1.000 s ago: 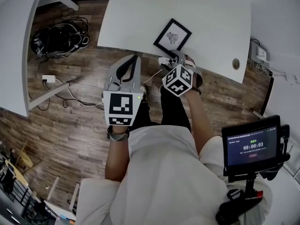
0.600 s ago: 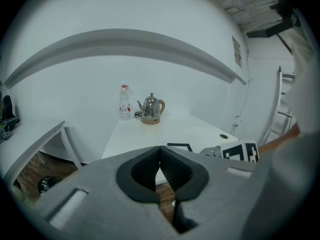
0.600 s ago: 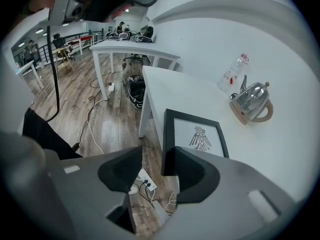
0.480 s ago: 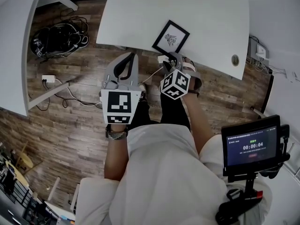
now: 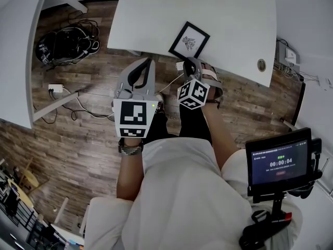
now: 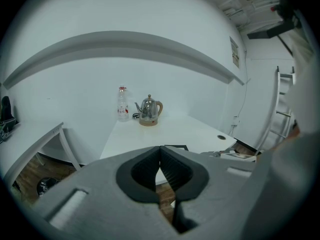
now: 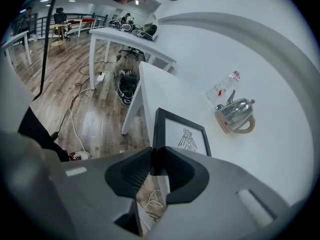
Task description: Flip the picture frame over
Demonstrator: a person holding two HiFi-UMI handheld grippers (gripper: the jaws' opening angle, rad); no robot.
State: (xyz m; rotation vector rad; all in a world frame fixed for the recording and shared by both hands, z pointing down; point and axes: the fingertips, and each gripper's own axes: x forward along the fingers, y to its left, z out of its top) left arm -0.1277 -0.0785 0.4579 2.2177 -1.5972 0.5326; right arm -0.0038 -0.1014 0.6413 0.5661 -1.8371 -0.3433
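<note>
A black picture frame (image 5: pixel 189 40) with a white print lies face up near the front edge of the white table (image 5: pixel 218 9). My right gripper (image 5: pixel 190 62) reaches its near corner from the table's edge. In the right gripper view its jaws have just been closing, and the pads now press on that corner of the frame (image 7: pixel 182 134) from both sides, right gripper (image 7: pixel 153 155) tilted downward. My left gripper (image 5: pixel 148 62) hovers off the table edge to the left, shut with nothing in it (image 6: pixel 160 149). A sliver of the frame (image 6: pixel 176 147) shows past its tips.
A steel kettle (image 7: pixel 235 115) and a plastic bottle (image 7: pixel 222 89) stand at the far side of the table. A cable hole (image 5: pixel 261 65) sits at the table's right. Coiled cables (image 5: pixel 67 41) lie on the wooden floor at left. A timer screen (image 5: pixel 281 160) stands at lower right.
The right gripper's jaws have closed onto the frame's near corner, and its marker cube has rolled and tipped a little. The left gripper has stayed where it was.
</note>
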